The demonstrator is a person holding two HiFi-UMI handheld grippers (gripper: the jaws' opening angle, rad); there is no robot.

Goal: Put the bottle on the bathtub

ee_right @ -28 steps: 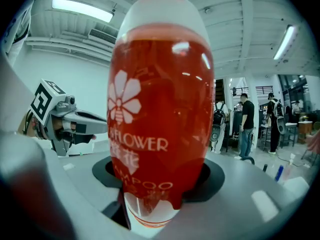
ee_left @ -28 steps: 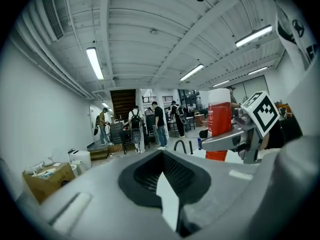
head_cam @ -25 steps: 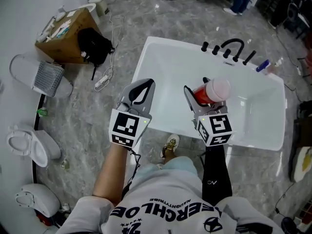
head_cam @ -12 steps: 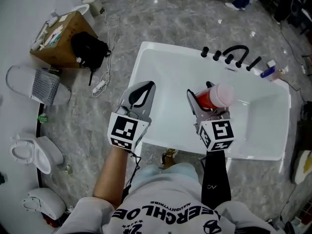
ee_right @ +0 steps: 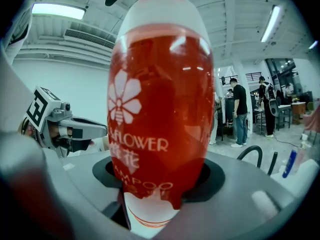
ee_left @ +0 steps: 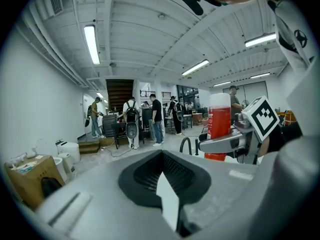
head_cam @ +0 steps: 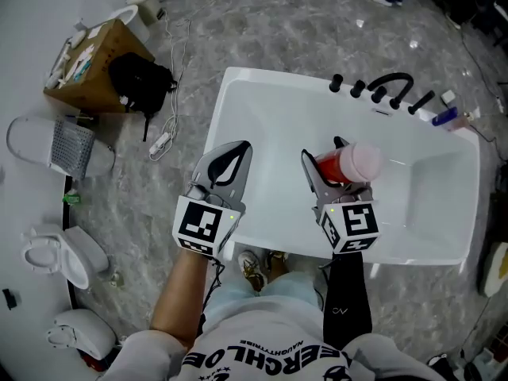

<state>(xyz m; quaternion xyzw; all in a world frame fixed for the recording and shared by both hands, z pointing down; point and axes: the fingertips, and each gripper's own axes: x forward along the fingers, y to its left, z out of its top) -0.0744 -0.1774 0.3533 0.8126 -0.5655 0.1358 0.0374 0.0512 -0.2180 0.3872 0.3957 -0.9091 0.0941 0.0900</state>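
A red shampoo bottle (head_cam: 343, 163) with a white cap stands upright between the jaws of my right gripper (head_cam: 337, 165), which is shut on it. It hangs over the near part of the white bathtub (head_cam: 262, 109). In the right gripper view the bottle (ee_right: 160, 109) fills the middle of the picture, with the right gripper (ee_right: 155, 194) closed round its lower part. My left gripper (head_cam: 228, 159) is level beside it, above the tub's near left rim, shut and holding nothing. The left gripper view shows the left gripper (ee_left: 165, 181) closed and the bottle (ee_left: 219, 126) off to the right.
A black faucet (head_cam: 389, 86) and a blue bottle (head_cam: 446, 117) sit on the tub's far rim. Left of the tub, on the marble floor, are a cardboard box (head_cam: 91, 50), a black bag (head_cam: 139, 82), a power strip (head_cam: 163, 141) and a toilet (head_cam: 59, 256). Several people stand far off.
Both grippers have moved together further over the tub and sunk a little. The bottle stays in the right gripper. The person's feet have stepped up to the tub's near rim.
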